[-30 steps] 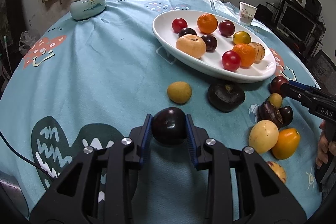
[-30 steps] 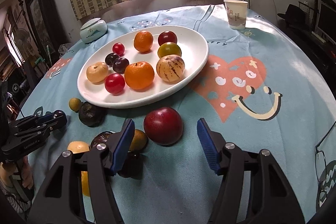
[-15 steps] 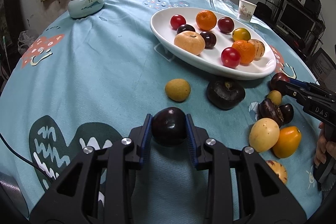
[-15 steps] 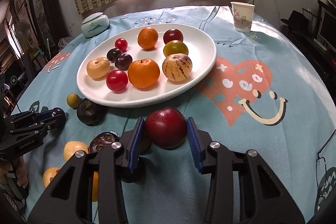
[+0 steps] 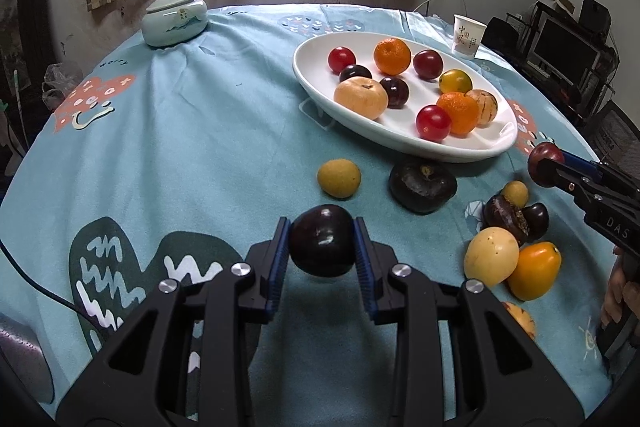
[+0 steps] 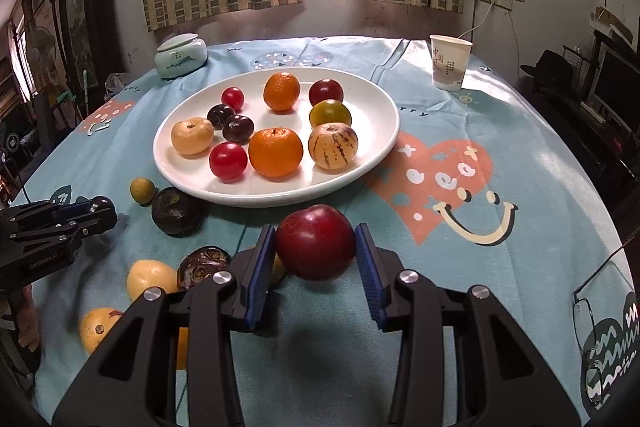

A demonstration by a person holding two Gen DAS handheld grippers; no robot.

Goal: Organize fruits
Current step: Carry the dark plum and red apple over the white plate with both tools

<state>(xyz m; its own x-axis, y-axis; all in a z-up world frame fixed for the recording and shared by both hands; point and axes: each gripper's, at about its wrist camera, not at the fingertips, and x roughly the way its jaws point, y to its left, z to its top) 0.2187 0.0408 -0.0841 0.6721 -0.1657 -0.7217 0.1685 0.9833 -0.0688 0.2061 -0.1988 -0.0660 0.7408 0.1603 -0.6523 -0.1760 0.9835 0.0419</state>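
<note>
Teal cloth printed with coral hearts and smiley faces covers the round table (image 6: 500, 115) and fills most of both views. On it, above centre in the right wrist view and upper right in the left wrist view, sits the white oval plate (image 6: 376, 143), holding two oranges, two red tomatoes, dark plums, a striped pepino melon (image 6: 333, 145), a tan persimmon-like fruit and a yellow-green tomato. At the bottom centre of the left wrist view the left gripper (image 5: 321, 247) is clamped on a dark purple plum (image 5: 321, 246), its blue pads pressed to both sides and the fruit lifted just clear of the cloth. At the bottom centre of the right wrist view the right gripper (image 6: 316, 251) has its pads closed against a red plum (image 6: 315, 241), held just in front of the plate's near rim. Loose fruit lies at the lower right of the left wrist view: a dark mangosteen (image 5: 423, 184), a pale yellow fruit (image 5: 491, 255), an orange one (image 5: 534, 270) touching it, a small yellow-green fruit (image 5: 339, 177) nearer the middle. A celadon lidded jar (image 5: 175, 19) stands at upper left, a paper cup (image 6: 449, 61) at upper right.
</note>
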